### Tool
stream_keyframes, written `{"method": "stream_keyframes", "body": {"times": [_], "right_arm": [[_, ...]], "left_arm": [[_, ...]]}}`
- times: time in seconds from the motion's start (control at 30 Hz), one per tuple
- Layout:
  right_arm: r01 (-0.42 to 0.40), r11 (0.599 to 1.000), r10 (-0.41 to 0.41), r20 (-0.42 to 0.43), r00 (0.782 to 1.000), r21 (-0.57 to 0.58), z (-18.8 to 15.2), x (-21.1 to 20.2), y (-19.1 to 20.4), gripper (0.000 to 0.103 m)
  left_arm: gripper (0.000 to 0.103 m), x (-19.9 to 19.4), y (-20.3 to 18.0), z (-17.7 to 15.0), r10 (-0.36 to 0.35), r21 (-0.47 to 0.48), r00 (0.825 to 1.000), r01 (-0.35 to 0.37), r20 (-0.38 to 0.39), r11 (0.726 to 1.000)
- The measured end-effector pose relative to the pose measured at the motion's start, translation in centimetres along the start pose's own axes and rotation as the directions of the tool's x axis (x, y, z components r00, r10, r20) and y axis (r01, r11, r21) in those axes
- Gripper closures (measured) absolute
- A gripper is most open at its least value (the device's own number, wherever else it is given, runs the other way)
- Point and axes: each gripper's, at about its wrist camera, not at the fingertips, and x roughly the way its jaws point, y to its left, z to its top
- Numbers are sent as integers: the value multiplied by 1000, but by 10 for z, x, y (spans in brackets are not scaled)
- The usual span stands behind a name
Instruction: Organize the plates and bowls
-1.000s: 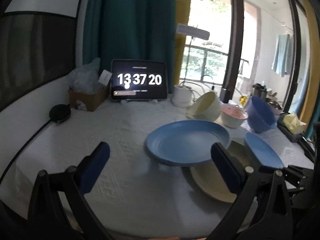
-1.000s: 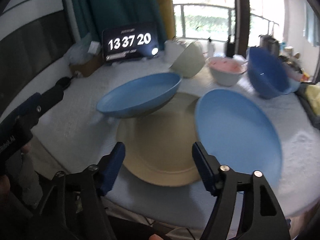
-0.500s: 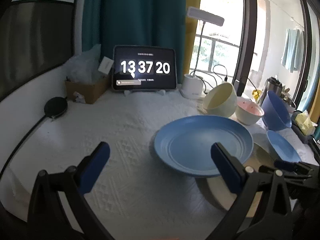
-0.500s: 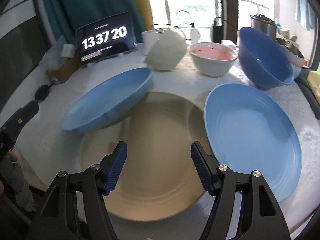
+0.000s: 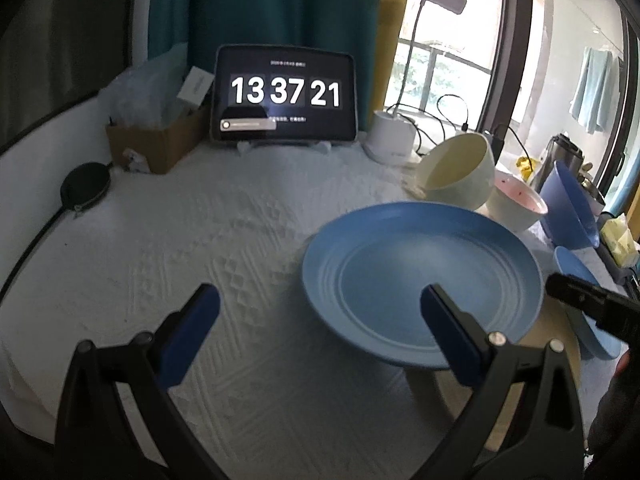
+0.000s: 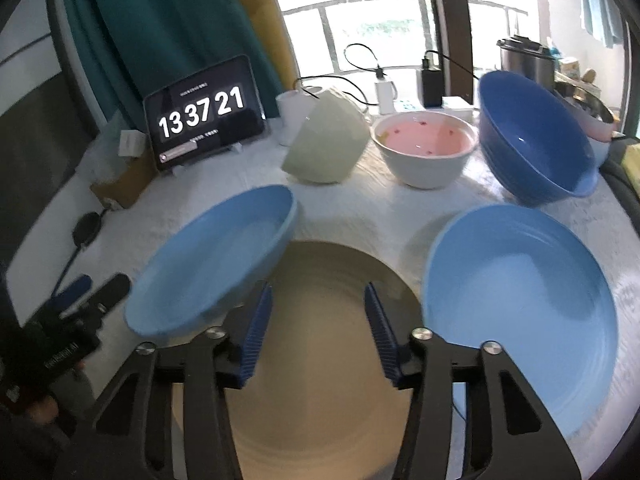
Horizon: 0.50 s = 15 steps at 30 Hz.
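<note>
A cream plate (image 6: 320,360) lies flat on the white cloth. A blue plate (image 6: 212,260) leans tilted on its left edge; it also shows in the left wrist view (image 5: 420,280). A second blue plate (image 6: 520,308) leans on the right. My right gripper (image 6: 318,328) is open, low over the cream plate, its fingers empty. My left gripper (image 5: 320,340) is open wide and empty, just left of the tilted blue plate. Behind stand a tipped cream bowl (image 6: 328,140), a white bowl with a pink inside (image 6: 424,148) and a tilted blue bowl (image 6: 532,140).
A tablet clock (image 5: 284,96) stands at the back of the table (image 5: 200,232), with a cardboard box (image 5: 156,144), a black round case (image 5: 84,188) and a white lamp base (image 5: 392,136) with cables. A kettle (image 6: 528,56) stands at the far right.
Both grippers have moved forward and down toward the plates. The right gripper's jaws have narrowed over the cream plate. The plates and bowls have not moved.
</note>
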Motion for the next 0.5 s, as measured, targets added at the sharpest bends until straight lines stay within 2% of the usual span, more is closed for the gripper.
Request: {"method": "stream_keyframes", "body": {"times": [0.1, 0.17, 0.23, 0.27, 0.37, 0.5], "right_arm": [[-22, 1000, 22, -3, 1000, -6, 7, 6, 8, 57], [-38, 999, 38, -3, 999, -5, 11, 10, 11, 57], [-47, 999, 47, -2, 999, 3, 12, 12, 13, 57], [-43, 999, 43, 1, 999, 7, 13, 13, 13, 57], [-41, 999, 41, 14, 999, 28, 16, 11, 10, 57], [-58, 998, 58, -8, 998, 17, 17, 18, 17, 58]], "left_arm": [[4, 5, 2, -1, -7, -10, 1000, 7, -16, 1000], [14, 9, 3, -1, -7, -14, 999, 6, -34, 1000], [18, 15, 4, -2, -16, -16, 998, 15, -61, 1000], [26, 18, 5, -3, -17, -23, 997, 15, -77, 1000], [39, 24, 9, -4, -31, -53, 994, 25, -102, 998], [46, 30, 9, -3, -45, -60, 991, 37, -124, 997]]}}
